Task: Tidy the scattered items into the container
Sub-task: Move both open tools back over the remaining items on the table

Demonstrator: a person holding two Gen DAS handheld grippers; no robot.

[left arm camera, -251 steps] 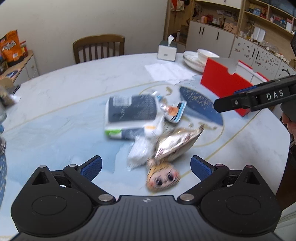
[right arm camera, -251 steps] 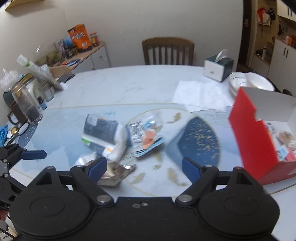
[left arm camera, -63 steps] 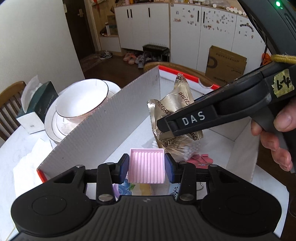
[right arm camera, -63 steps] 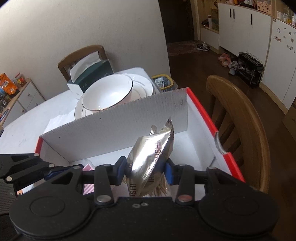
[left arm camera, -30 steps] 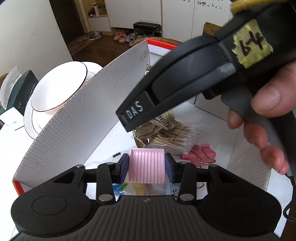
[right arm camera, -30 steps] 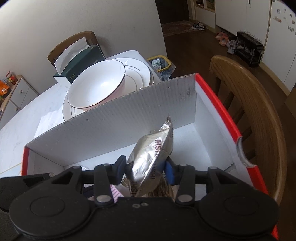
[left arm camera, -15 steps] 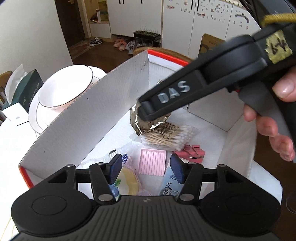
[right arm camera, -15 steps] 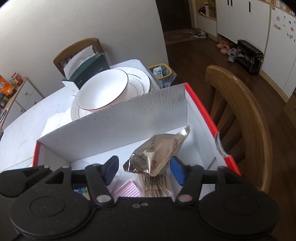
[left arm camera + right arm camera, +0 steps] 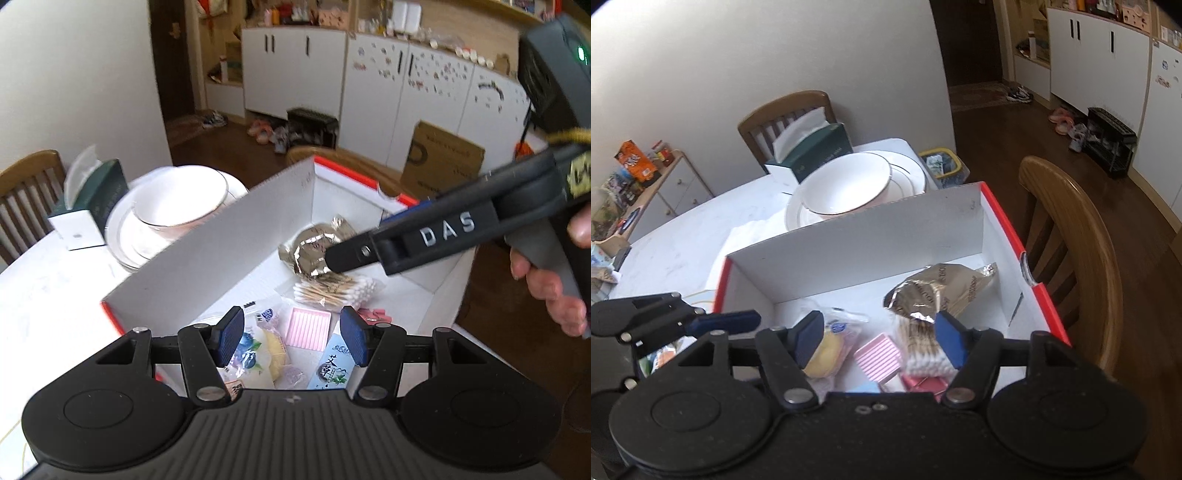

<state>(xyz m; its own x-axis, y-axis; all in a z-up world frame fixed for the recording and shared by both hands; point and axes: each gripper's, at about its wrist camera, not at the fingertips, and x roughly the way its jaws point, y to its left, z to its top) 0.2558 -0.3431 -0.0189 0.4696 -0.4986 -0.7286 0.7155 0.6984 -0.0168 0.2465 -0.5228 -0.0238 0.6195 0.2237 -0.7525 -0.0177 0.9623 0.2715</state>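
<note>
Table: white tabletop (image 9: pixel 701 229), kitchen cabinets and a wooden chair (image 9: pixel 1082 236) behind; the red box (image 9: pixel 1004 221) sits at the table's right edge.
Left gripper (image 9: pixel 291 338): mine, pads spread wide, nothing between them, hovering over the near end of the box.
Right gripper (image 9: pixel 879 338): also spread and empty, above the box middle.
Near contents: pink ribbed card (image 9: pixel 310 326), yellow snack pack (image 9: pixel 823 350), teal sachet (image 9: pixel 332 369) lying flat on the box floor.
Mid contents: cotton swab bag (image 9: pixel 332 291), pink binder clip (image 9: pixel 373 315) just beside it.
Far contents: gold foil packet (image 9: pixel 942 288) lying in the far right corner, touching the swab bag.
Step, my read: both drops look done, so retreat.
How: lift straight up before swinging left, so the fingers clear the tall white wall (image 9: pixel 207 254) and don't drag the light box.
Risk: bowl and plates (image 9: pixel 849 188) just beyond that wall; keep the path high.
Remaining items: not visible from here.
</note>
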